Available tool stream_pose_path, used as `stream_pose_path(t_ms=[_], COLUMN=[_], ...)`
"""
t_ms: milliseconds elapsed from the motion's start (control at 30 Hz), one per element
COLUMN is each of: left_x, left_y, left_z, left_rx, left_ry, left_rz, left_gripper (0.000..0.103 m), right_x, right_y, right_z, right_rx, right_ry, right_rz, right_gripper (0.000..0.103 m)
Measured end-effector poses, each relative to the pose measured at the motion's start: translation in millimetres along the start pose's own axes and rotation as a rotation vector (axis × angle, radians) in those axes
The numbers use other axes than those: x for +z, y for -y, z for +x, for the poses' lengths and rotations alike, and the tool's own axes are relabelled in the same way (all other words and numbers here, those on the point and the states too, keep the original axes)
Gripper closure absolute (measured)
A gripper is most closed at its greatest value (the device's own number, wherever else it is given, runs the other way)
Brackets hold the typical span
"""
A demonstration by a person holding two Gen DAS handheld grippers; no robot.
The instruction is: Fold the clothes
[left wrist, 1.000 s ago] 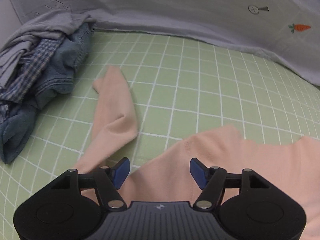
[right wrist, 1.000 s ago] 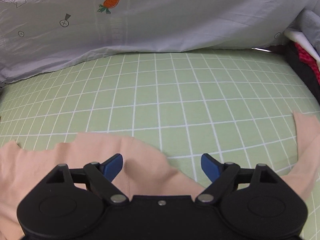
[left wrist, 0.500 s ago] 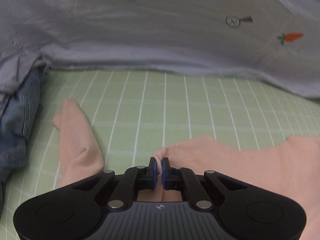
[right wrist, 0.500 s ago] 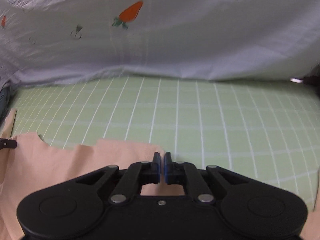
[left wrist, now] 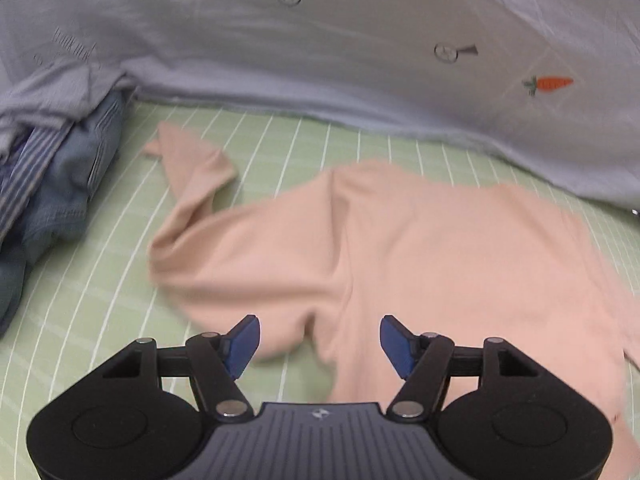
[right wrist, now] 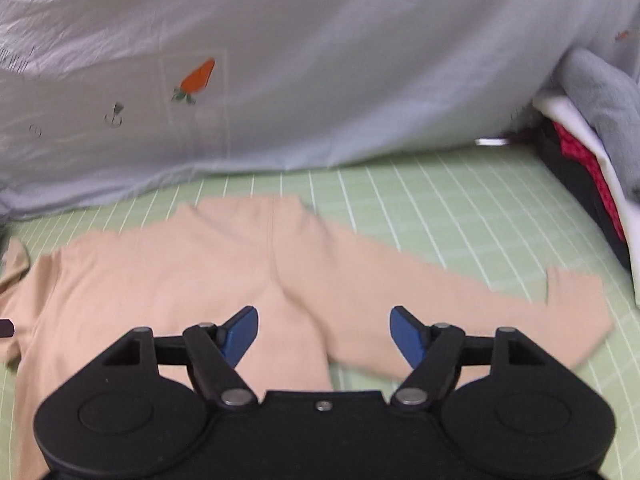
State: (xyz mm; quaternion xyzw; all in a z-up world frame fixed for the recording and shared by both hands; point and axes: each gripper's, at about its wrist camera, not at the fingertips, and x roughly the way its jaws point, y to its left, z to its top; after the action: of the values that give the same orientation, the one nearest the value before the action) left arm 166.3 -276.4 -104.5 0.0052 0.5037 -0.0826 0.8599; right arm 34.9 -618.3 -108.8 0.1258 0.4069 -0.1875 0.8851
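left gripper (left wrist: 320, 340) jaws wide, empty | right gripper (right wrist: 324, 334) jaws wide, empty | shirt (left wrist: 440, 256) flat on mat (right wrist: 460, 208), centre frame, blurred; lower edge hidden behind grippers | clothes pile (left wrist: 52, 184) cut off at left edge

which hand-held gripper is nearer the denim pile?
Left. The denim pile lies just left of the left hand-held gripper; the right hand-held gripper hangs over the shirt's other side, pile out of view.
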Motion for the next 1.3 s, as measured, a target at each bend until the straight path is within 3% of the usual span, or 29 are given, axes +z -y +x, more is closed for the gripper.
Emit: stream_pose_path(t_ms=[133,233,300,367,400,433,667,967,1200,1300], left_x=[-61,-91,-104,-113,-117,-121,-151,-174,-179,-181], left_y=[-10,-11,-14,-15,-15,-14,-9,-20,-24,-22], left_z=[-23,-39,-50,-59,-64,-68,-87,-93,-92,-89], left_rx=[0.001,0.023,0.03,0.037,0.043,0.049,0.082,0.089,0.092,0.082], left_ry=[-0.094,-0.118,-0.114,-0.103,-0.097,-0.092,-0.082,-0.094,-0.109,-0.119], left_rz=[-0.041,-0.045,-0.054,-0.071,-0.079,-0.083,-0.109,-0.167,-0.164,-0.149], left_gripper=[0.036,0.036,0.036,0.036,0.036,0.036,0.035,0.035,0.035,0.035], right_x=[-52,-71,-78,-82,-83,-84,-104,-144,-151,-152], right_y=[12,8,4,1,0,0,15,37,50,58], right_z=[-20,-23,-24,-26,-27,-31,-82,-103,-118,-124], right_rx=[0.02,0.039,0.03,0.028,0.029,0.034,0.054,0.062,0.043,0.042], right_ry=[-0.068,-0.08,-0.074,-0.062,-0.057,-0.045,0.054,-0.031,-0.05,-0.039], right_rz=[0.057,0.028,-0.012,-0.071,-0.098,-0.116,-0.127,-0.083,0.032,0.097], right_gripper=[0.03,0.046,0.049,0.067,0.089,0.1,0.1,0.098,0.087,0.073])
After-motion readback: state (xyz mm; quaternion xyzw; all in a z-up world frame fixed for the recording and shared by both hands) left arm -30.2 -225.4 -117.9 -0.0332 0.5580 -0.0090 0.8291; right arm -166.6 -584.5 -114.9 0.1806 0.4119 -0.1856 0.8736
